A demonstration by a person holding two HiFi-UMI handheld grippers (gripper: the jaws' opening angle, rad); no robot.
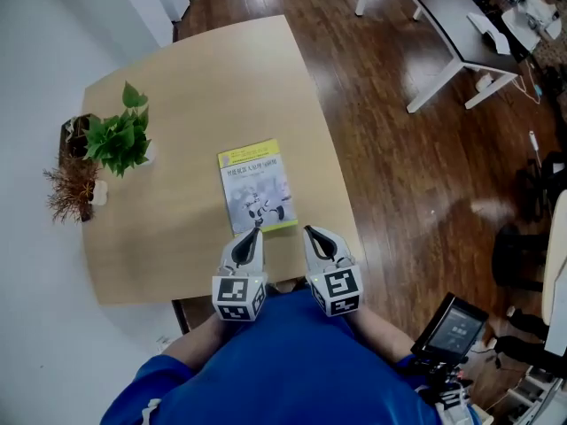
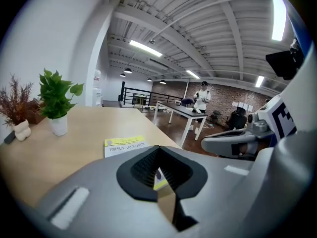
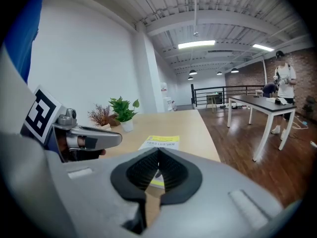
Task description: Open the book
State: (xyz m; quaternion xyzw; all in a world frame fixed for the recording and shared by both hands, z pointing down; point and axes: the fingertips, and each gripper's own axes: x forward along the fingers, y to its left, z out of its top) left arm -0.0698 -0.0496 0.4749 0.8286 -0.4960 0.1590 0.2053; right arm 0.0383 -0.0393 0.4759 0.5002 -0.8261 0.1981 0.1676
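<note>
While closed, book (image 1: pixel 257 187) (near table (image 1: pixel 159 237) edge)

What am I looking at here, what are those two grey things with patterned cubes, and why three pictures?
No robot: a person holds a tool in each hand; the cubes are part of those tools. The left tongs and right tongs are both shut and hold nothing. One picture comes from a camera on the person's head, looking down; the other two from cameras riding on each tool, looking along its tongs. On the wooden table lies a closed book, right in front of the tongs. A green potted plant and a dried reddish plant stand near the table's left edge.
</note>
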